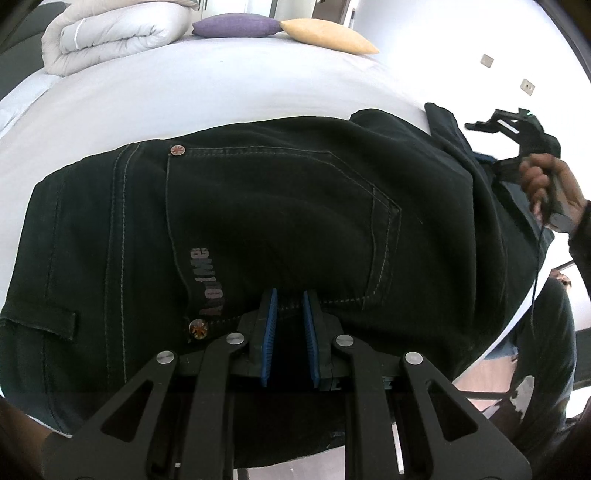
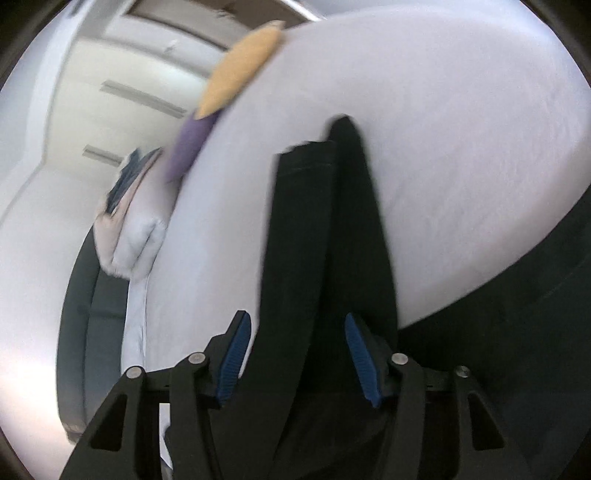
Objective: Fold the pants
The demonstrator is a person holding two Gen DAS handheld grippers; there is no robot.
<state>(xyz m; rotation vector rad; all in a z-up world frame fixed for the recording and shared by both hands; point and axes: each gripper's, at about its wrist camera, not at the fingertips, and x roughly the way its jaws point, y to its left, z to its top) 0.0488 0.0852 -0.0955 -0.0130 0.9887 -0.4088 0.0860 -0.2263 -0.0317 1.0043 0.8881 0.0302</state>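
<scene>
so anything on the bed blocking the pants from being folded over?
Nothing visible. The bed beyond the pants is bare; the purple cushion, yellow cushion and rolled duvet sit at the far edge.

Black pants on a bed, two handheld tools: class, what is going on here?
A person is folding black pants spread on a white bed. The left tool is pinched shut on the fabric at the waist end, just below the back pocket. The right tool, held in the person's hand, has its jaws apart with the pant legs running between them; the pads do not press on the cloth, and that view is blurred. Two pillows and a folded duvet lie at the bed's far end.
</scene>
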